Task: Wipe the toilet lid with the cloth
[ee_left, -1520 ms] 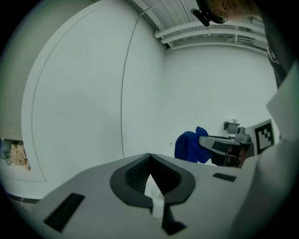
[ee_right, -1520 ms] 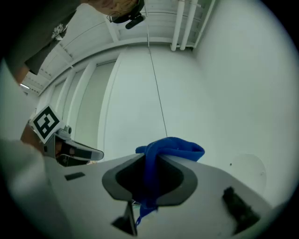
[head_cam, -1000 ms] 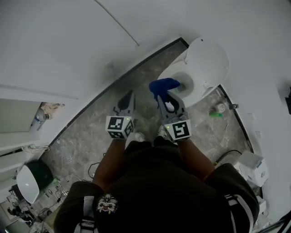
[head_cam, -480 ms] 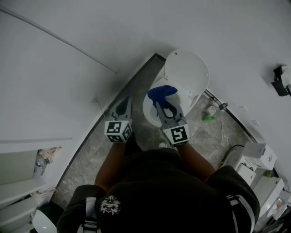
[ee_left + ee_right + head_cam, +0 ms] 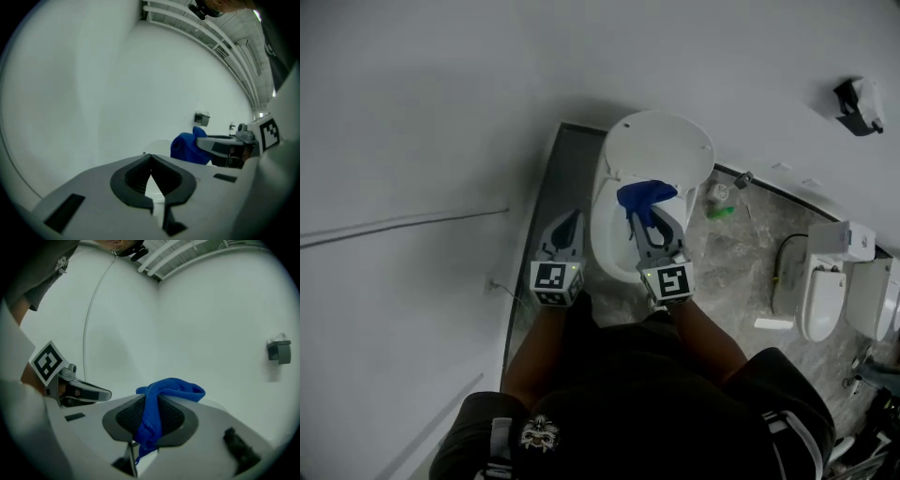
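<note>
- Your right gripper (image 5: 641, 217) is clamped on a crumpled bright-blue cloth (image 5: 647, 195). The right gripper view shows the fabric pinched between the black pads, with a tail hanging below them.
- The cloth sits over the open bowl of the white ceramic toilet (image 5: 602, 225), just in front of its raised white oval toilet lid (image 5: 661, 148). You can't tell from these views whether the cloth touches the lid.
- Your left gripper (image 5: 571, 216) has its jaws pressed together with nothing between them. It hangs just beside the toilet's left rim, over the dark floor strip along the wall.
- Both grippers point toward the toilet, side by side and apart.
- A small green bottle (image 5: 721, 213) lies on the grey marbled floor (image 5: 731, 267), near the toilet's right side.
- A second white fixture (image 5: 820, 300) stands well to the right of the toilet.
- A small dark wall holder (image 5: 858, 101) is mounted above and to the right of the toilet.
</note>
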{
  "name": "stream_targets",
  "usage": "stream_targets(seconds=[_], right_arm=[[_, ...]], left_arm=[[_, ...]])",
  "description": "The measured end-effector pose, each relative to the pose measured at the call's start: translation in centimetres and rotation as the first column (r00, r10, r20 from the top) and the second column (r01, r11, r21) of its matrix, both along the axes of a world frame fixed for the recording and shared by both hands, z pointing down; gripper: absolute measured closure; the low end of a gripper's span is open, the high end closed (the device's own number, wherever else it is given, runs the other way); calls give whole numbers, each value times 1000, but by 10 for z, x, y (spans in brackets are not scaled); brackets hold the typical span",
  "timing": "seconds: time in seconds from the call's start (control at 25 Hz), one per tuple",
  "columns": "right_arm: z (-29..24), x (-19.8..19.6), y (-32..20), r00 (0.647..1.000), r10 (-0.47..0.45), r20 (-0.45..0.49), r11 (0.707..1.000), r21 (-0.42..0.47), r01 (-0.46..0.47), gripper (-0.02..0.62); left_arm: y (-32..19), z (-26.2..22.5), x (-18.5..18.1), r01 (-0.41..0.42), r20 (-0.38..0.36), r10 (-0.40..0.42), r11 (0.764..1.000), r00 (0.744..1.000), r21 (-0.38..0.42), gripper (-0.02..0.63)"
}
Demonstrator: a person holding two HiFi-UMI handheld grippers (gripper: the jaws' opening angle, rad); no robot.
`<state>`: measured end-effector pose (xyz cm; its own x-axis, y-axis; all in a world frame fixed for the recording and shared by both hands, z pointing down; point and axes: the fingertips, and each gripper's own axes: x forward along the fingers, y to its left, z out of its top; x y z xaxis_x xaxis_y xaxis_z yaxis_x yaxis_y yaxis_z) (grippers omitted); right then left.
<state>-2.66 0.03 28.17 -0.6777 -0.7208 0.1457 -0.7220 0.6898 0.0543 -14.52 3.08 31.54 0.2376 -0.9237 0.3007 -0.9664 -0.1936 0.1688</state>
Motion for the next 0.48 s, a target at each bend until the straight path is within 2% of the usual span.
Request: stream_targets(seconds=[0.12, 0.24, 0.48], right_arm=[[21, -9, -24, 993, 104, -47, 995, 3, -104, 520], [38, -9, -54, 981, 184, -68, 983, -10, -185, 520], [73, -7, -123, 964, 260, -60, 965, -4, -261, 520]], left_arm=[[-23, 19, -9, -108, 9, 108, 994, 994, -24, 595], [-53, 39, -15, -181, 11, 181, 983, 983, -35, 595], [-124, 60, -25, -200, 20, 200, 980, 980, -4, 595]])
